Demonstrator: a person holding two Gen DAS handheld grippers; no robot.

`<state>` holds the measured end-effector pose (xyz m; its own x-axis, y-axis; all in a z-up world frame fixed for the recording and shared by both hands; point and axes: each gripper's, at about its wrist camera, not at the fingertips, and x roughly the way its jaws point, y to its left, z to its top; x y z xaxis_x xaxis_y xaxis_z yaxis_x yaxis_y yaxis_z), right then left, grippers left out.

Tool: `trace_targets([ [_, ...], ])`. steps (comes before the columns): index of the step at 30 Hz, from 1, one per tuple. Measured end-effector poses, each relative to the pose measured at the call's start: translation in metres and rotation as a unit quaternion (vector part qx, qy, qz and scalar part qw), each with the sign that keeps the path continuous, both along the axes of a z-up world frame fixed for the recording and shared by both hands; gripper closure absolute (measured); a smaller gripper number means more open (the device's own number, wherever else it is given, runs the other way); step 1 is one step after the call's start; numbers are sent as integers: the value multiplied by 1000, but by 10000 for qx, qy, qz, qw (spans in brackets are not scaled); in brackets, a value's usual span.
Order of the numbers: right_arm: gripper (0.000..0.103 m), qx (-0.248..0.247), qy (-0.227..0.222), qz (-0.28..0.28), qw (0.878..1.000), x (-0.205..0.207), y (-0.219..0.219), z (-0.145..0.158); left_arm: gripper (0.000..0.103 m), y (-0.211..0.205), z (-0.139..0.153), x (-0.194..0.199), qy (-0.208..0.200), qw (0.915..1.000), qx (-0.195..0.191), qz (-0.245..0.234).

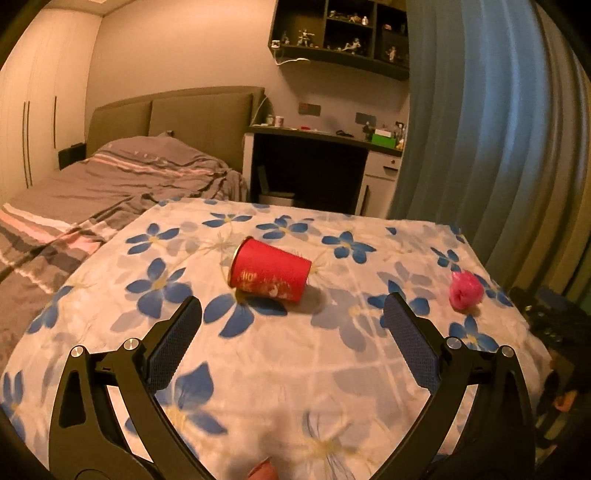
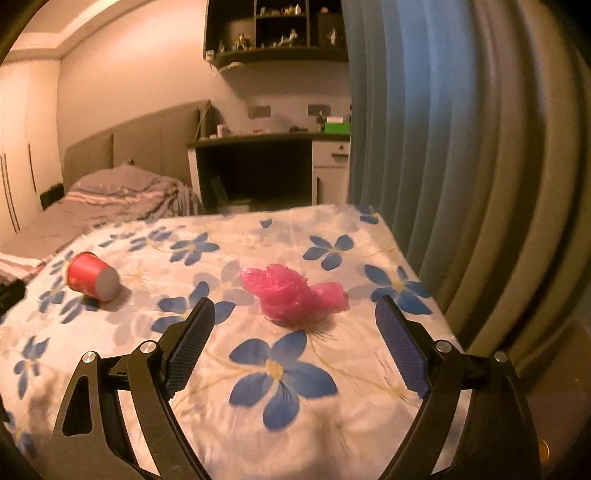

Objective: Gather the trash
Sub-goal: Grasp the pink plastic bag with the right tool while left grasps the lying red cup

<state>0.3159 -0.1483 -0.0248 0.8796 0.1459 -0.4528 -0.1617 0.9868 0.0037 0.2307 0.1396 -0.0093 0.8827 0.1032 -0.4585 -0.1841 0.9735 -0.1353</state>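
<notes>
A red paper cup (image 1: 269, 270) lies on its side on the table with the blue-flower cloth (image 1: 258, 369); it also shows in the right wrist view (image 2: 92, 275) at the left. A crumpled pink plastic bag (image 2: 293, 293) lies on the cloth, also seen in the left wrist view (image 1: 465, 290) at the right. My left gripper (image 1: 291, 310) is open and empty, just short of the cup. My right gripper (image 2: 295, 314) is open and empty, its jaws on either side of the pink bag's near edge.
A bed (image 1: 110, 184) with grey striped bedding stands to the left of the table. A dark desk (image 1: 314, 162) and wall shelves (image 1: 340, 33) are at the back. A blue-grey curtain (image 1: 480, 129) hangs along the table's right side.
</notes>
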Motion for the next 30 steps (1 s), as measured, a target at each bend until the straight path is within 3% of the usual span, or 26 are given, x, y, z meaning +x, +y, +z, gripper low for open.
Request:
trace_targets([
  [7, 18, -175, 391, -73, 9991, 51, 16, -17, 6, 24, -10, 43, 113, 9997, -200, -88],
  [11, 24, -192, 721, -107, 9972, 75, 18, -26, 6, 32, -16, 61, 213, 9995, -184, -147],
  [15, 38, -86, 1054, -44, 9944, 90, 17, -34, 6, 39, -23, 79, 408, 9983, -244, -346],
  [19, 62, -155, 1249, 73, 9920, 98, 21, -38, 6, 40, -30, 96, 652, 9967, -149, -453],
  [24, 72, -79, 1302, 182, 9913, 99, 21, -39, 6, 41, -39, 111, 873, 9949, -14, -504],
  [30, 72, 49, 1218, 180, 9924, 93, 18, -36, 6, 43, -48, 126, 1134, 9917, -61, -603],
])
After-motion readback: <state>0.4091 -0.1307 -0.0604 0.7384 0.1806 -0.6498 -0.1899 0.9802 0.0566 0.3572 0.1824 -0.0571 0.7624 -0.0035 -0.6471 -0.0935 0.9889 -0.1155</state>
